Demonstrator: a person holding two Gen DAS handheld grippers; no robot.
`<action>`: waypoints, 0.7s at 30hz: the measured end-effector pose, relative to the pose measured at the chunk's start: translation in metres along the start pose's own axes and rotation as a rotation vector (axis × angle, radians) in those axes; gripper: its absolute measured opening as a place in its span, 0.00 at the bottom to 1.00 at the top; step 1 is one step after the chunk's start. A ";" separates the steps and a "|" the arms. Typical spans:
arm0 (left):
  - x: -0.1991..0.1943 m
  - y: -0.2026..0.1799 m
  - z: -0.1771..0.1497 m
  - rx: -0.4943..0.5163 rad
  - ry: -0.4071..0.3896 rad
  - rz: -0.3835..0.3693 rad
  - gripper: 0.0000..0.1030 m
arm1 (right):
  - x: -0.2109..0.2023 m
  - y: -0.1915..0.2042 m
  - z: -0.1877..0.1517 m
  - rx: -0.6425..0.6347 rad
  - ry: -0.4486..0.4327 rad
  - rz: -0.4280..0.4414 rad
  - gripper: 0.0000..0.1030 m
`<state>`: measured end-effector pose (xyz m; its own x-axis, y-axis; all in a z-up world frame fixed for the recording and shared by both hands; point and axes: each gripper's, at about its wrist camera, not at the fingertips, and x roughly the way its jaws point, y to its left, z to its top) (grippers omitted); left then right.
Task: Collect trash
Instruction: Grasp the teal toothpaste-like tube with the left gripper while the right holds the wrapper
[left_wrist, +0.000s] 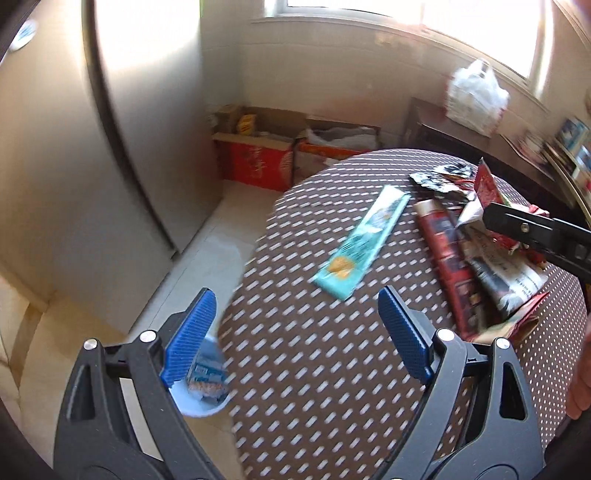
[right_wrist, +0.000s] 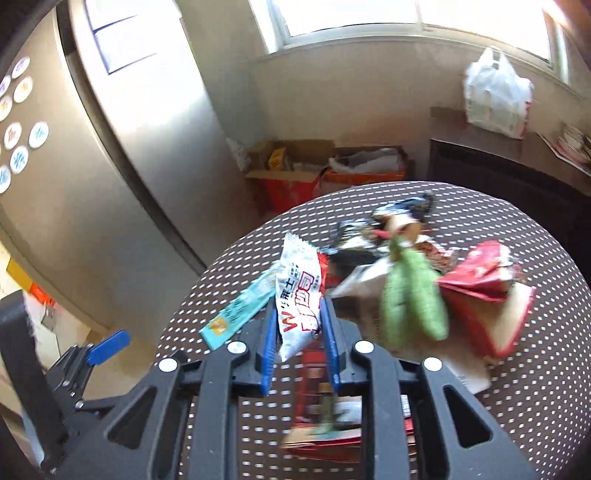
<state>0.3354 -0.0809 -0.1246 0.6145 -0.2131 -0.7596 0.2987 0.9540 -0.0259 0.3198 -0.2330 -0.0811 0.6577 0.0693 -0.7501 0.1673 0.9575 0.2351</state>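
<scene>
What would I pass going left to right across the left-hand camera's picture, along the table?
White bin on the floor → teal wrapper → long red packet → crumpled wrapper pile → right gripper.

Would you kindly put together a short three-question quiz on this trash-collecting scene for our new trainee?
1. True or false: the right gripper is shut on a white-and-red snack wrapper.
2. Multiple choice: the left gripper is A) open and empty, B) shut on a wrapper, C) out of view.
3. Fill in: the long teal flat snack packet lies on the round brown table with white dashes, to the ____ of the long red packet in the left wrist view.

Key: 1 true; 2 A; 3 left.
</scene>
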 end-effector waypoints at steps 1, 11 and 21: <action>0.005 -0.005 0.004 0.016 0.000 -0.018 0.85 | -0.004 -0.006 0.000 0.020 -0.003 0.001 0.22; 0.070 -0.049 0.037 0.153 0.049 0.061 0.85 | -0.004 -0.051 0.005 0.144 0.002 0.017 0.22; 0.079 -0.049 0.040 0.096 0.072 -0.029 0.29 | -0.001 -0.053 0.001 0.149 0.020 0.010 0.21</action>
<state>0.3987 -0.1526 -0.1574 0.5518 -0.2212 -0.8041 0.3864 0.9222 0.0114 0.3113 -0.2839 -0.0920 0.6454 0.0856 -0.7590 0.2691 0.9045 0.3308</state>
